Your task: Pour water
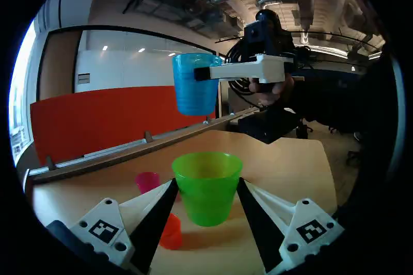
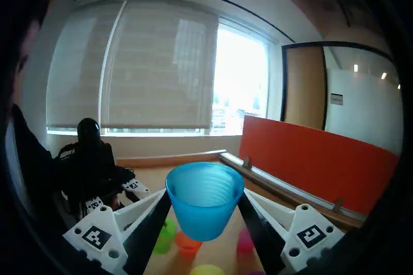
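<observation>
Right gripper (image 2: 204,195) clamps my blue cup (image 2: 205,213) upright and high, left gripper (image 1: 206,182) pinches the green cup (image 1: 207,200) low over the table (image 1: 294,164), so I reckon both are grasped, pour not yet begun.

Open air is left between the raised translucent blue plastic cup (image 1: 195,89) and the green plastic cup (image 1: 208,187) lower down. In the left gripper view, the pale wooden tabletop (image 1: 294,166) left of the green cup is blocked by a small pink plastic cup (image 1: 147,181) and a small orange plastic cup (image 1: 170,231). Its right side is left bare.
</observation>
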### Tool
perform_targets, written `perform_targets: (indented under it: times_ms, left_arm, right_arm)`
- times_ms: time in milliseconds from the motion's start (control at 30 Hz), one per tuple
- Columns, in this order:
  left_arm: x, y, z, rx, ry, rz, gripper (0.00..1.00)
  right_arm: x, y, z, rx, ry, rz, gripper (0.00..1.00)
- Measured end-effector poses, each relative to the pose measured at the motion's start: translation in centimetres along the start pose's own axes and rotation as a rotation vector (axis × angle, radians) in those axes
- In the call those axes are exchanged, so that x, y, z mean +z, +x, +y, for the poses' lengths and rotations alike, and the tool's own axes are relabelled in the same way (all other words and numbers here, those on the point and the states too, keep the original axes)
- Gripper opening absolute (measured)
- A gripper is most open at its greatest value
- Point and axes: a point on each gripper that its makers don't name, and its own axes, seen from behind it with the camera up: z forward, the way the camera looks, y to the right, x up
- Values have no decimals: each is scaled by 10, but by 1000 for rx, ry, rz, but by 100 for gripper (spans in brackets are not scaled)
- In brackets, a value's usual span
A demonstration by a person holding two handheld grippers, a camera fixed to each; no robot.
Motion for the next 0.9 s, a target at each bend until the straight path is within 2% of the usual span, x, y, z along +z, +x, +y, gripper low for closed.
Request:
perform_targets:
  times_ms: [367,900]
  left_arm:
    - [1,-12,2,10,-11,-49,82]
    - [-2,-32,3,15,-23,-124,82]
  right_arm:
    - [-9,-21,5,19,5,-53,89]
    - [-19,-56,4,3,15,-134,89]
